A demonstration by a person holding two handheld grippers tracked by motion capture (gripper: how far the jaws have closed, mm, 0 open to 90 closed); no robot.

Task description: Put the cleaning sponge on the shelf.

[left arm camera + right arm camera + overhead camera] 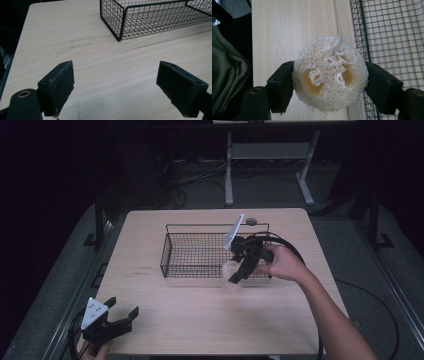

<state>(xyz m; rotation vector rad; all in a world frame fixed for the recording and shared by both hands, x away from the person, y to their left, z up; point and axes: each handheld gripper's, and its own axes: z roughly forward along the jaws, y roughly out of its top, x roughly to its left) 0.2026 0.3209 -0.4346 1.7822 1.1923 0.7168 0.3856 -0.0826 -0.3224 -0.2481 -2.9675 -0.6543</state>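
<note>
1. High view: left claw (122,314) at near-left bench (200,320) corner, jaws spread, nothing between them.
2. Right claw (233,275) pinches loofah (230,271) above the bench, just beside the wire basket's (192,252) front-right edge.
3. Basket mid-bench, farther back.

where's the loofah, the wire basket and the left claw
loofah (329,75), right gripper view, middle of its fibrous face
wire basket (119,22), left gripper view, near corner post
left claw (121,314), high view, midway between its fingertips
</note>
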